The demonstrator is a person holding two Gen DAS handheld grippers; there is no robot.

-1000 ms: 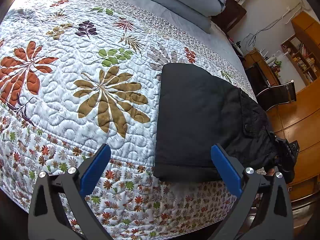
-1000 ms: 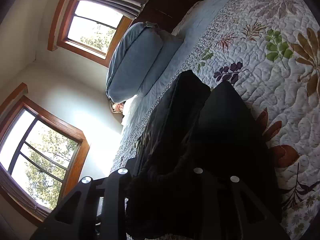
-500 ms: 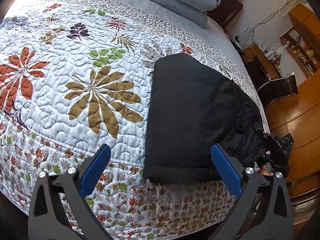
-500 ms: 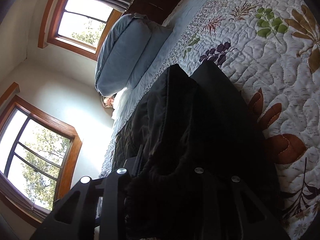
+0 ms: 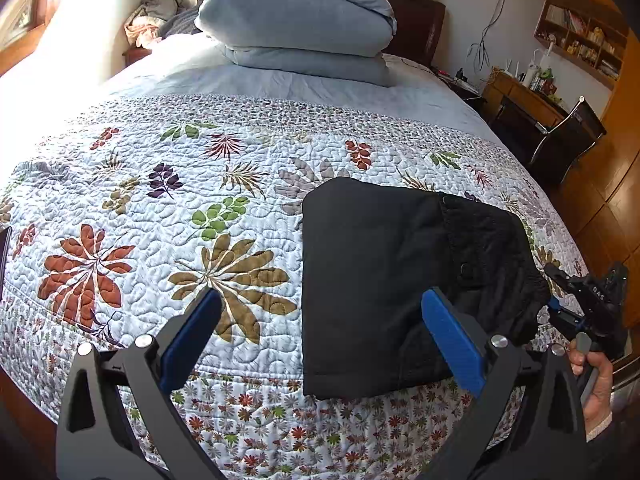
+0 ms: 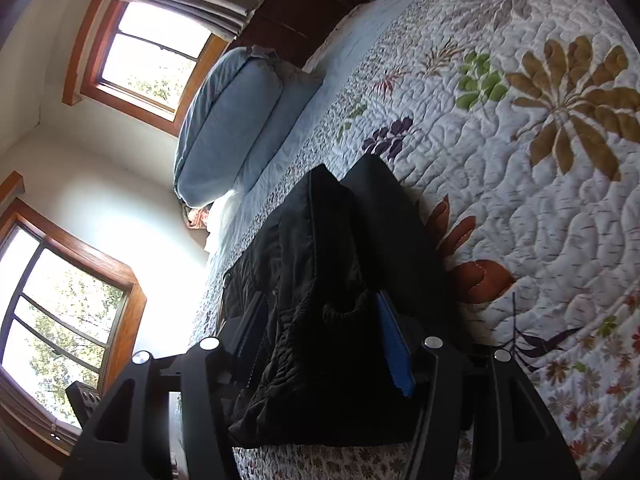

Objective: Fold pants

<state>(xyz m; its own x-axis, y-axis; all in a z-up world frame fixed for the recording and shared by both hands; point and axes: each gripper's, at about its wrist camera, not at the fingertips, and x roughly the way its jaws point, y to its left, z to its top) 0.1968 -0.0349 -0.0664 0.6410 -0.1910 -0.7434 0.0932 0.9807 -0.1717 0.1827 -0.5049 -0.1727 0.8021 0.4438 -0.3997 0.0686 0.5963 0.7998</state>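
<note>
The black pants (image 5: 380, 280) lie folded into a compact rectangle near the front right edge of the bed. My left gripper (image 5: 320, 340) is open and empty, its blue pads held above the quilt in front of the pants' left edge. My right gripper (image 5: 560, 308) shows at the right end of the pants in the left wrist view. In the right wrist view, my right gripper (image 6: 320, 340) has the bunched waistband of the pants (image 6: 320, 280) between its parted fingers, with the blue pad (image 6: 394, 348) showing beside the cloth.
A leaf-patterned quilt (image 5: 160, 220) covers the bed. A folded blue duvet (image 5: 296, 20) lies at the head. A dark chair (image 5: 568, 136) and wooden desk (image 5: 520, 92) stand to the right. Two windows (image 6: 152, 52) show in the right wrist view.
My left gripper has pulled back and tilted up, so more of the bed shows. My right gripper's fingers have spread, and its blue pad now shows beside the waistband.
</note>
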